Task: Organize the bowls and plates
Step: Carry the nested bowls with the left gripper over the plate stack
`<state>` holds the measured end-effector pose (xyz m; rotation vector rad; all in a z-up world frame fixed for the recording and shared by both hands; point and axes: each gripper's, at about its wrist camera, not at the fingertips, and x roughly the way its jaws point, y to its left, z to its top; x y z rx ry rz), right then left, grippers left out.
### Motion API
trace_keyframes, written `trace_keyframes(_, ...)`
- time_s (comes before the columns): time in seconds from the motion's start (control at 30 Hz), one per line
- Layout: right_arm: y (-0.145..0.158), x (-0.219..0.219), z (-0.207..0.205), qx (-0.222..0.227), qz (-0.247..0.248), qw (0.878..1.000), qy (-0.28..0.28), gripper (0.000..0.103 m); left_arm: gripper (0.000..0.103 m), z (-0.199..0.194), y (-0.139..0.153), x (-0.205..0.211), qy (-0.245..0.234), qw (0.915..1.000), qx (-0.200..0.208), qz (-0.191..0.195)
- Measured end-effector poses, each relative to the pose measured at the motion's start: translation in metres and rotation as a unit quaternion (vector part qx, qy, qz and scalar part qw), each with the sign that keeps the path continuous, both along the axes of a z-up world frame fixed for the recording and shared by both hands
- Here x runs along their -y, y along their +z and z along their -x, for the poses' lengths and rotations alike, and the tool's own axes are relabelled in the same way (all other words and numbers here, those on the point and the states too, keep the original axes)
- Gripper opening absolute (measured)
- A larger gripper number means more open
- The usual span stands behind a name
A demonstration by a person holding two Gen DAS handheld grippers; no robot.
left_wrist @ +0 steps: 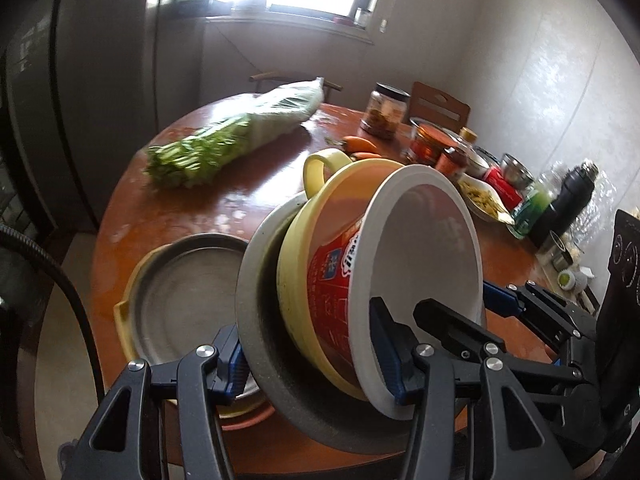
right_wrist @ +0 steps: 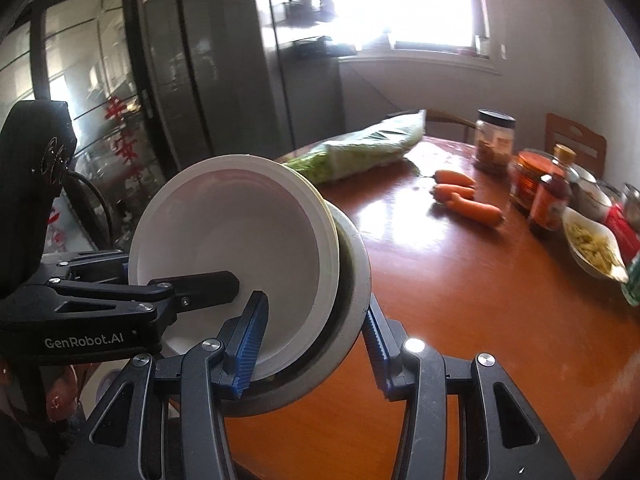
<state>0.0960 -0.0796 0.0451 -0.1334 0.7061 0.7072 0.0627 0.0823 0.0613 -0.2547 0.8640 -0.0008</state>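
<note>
Steel plate (left_wrist: pixel 188 300) on a yellow tray lies lower left of the left view, on the surface (left_wrist: pixel 248 200). At centre we see the tilted bowl stack (left_wrist: pixel 360 280) lifted clear, left gripper (left_wrist: pixel 316 356) jaws clamped on its rim. In the right view, right gripper (right_wrist: pixel 316 340) jaws likewise grip the stack's near rim.

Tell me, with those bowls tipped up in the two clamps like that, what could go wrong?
1. The nested stack is tilted steeply: the white paper bowl and yellow bowl sit loosely inside the grey dish and might slide out.
2. Both the left gripper and right gripper pinch only the rims, so uneven movement could twist the stack free.
3. A drop could hit the metal plate below.
</note>
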Motion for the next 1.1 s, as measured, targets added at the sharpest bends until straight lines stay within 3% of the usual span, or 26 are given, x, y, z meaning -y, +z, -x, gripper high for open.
trace_keyframes(0.53, -0.006, -0.072, -0.004, -0.004, 0.013, 0.998, 0.058, 0.049, 0.052, 0.014, -0.008, -0.062, 0.050, 0.9987, -0.009, -0.004)
trace_keyframes(1.1, -0.031, -0.099, -0.011, -0.030, 0.032, 0.997, 0.071, 0.048, 0.053, 0.006, -0.033, -0.078, 0.053, 0.9981, -0.031, -0.001)
